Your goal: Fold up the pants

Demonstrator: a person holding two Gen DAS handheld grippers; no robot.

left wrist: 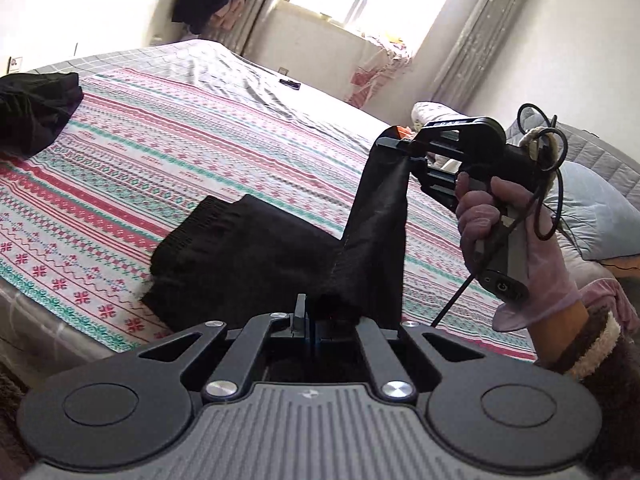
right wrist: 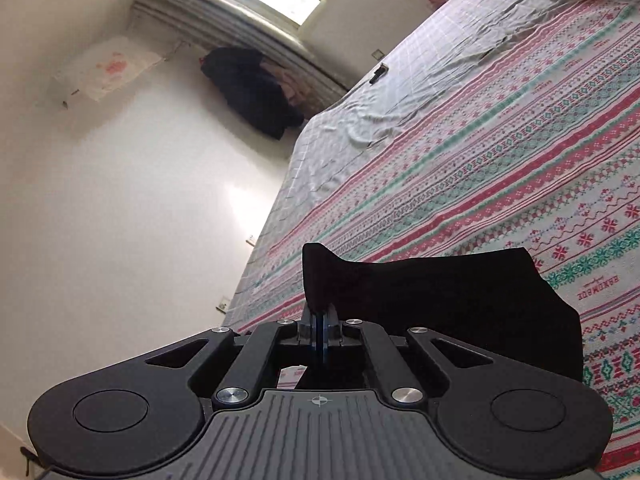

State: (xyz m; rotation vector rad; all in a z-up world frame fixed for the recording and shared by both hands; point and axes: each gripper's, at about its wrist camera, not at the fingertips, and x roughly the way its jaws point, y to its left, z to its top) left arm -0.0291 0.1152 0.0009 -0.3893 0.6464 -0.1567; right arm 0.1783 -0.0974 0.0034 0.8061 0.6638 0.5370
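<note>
Left wrist view: my left gripper [left wrist: 310,320] is clamped shut on the black soft-fabric pants [left wrist: 256,256], which lie part-folded on the striped patterned bedspread [left wrist: 160,152]. My right gripper [left wrist: 394,145] lifts one edge (gloved hand [left wrist: 516,248] on the handle).

Right wrist view: my right gripper [right wrist: 320,320] pinches the pants [right wrist: 460,300] closed, the cloth draping toward the bedspread [right wrist: 500,140].

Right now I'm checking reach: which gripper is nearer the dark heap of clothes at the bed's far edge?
Left. The left gripper is on that side of the dark heap; the right gripper, pinching the pants, is farther away.
</note>
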